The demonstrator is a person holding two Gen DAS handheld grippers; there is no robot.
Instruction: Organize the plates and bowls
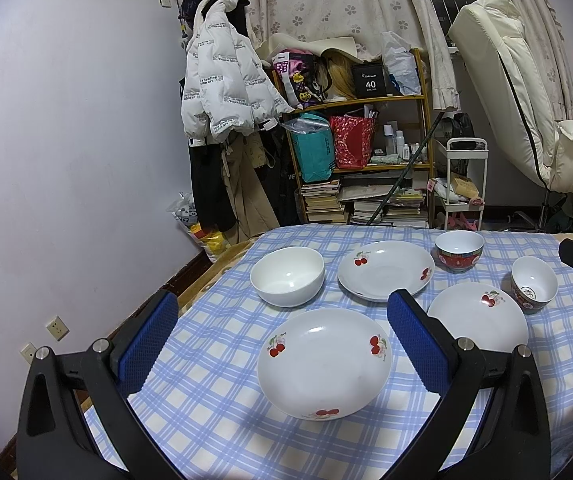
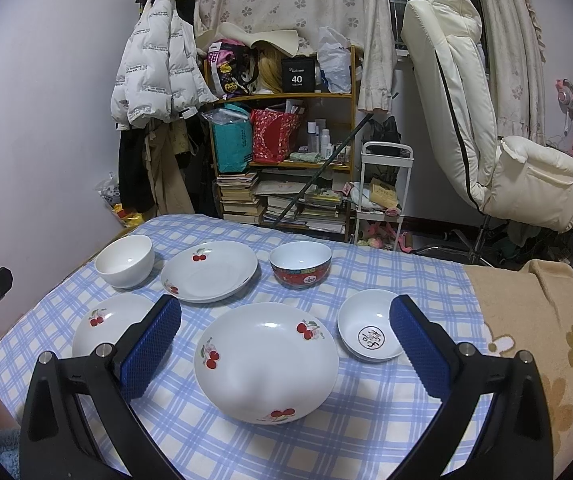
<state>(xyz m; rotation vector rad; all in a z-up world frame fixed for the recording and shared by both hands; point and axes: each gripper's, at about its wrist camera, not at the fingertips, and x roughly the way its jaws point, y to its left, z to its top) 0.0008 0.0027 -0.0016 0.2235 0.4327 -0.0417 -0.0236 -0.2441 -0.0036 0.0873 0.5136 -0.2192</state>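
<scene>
Both the left gripper (image 1: 282, 344) and right gripper (image 2: 286, 344) are held empty, jaws apart, over plates (image 1: 323, 364) and bowls (image 1: 287, 276) on the checked tabletop (image 1: 214, 420).

Dim indoor light, sharp focus, small ceiling glints, strong fisheye bending, dark corners.

Both wrist views low over the checked tablecloth (image 1: 214, 412), facing the shelf (image 2: 282, 98), shared dishes.
</scene>
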